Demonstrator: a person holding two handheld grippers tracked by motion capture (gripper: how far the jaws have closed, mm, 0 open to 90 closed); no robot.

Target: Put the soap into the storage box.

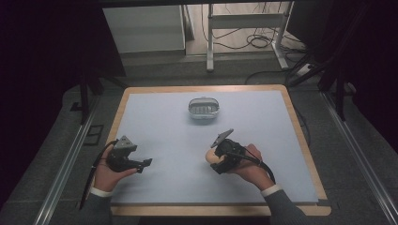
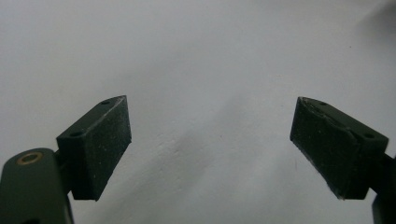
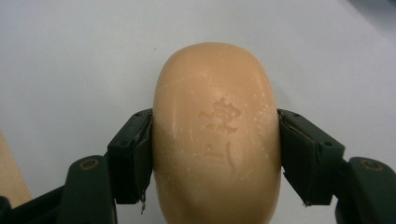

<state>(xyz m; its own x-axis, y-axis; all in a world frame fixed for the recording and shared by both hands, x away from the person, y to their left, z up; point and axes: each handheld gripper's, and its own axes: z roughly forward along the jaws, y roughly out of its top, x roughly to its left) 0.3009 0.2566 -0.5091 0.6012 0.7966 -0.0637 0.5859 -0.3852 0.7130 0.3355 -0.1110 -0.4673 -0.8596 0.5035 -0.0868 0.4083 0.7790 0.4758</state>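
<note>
Soap (image 3: 217, 135): a pale, rounded bar with a stamped mark on its top face, lying near the right of the desk (image 1: 164, 140); in the high view it peeks out at the tip of the right gripper (image 1: 217, 159).
Right gripper: its jaws are closed on the bar, one pad pressed against each long side, so the grip spans the narrow width, where the bar is least likely to slip. Whether the bar is lifted or resting on the desk cannot be told.
Right hand (image 1: 251, 164): wrapped round the gripper body from the near side, with the cable trailing back toward the sleeve.
Left gripper (image 1: 145, 163): held low at the near left, well apart from the soap; its jaws stand wide apart with nothing between them, apparently kept clear while the other side works.
Soap dish (image 1: 204, 108): an oval, clear-walled container with a ridged floor, at the far middle of the desk, empty and well apart from both grippers; it seems the likely place for the bar.
Desk: a pale blue mat framed by a wooden edge.
</note>
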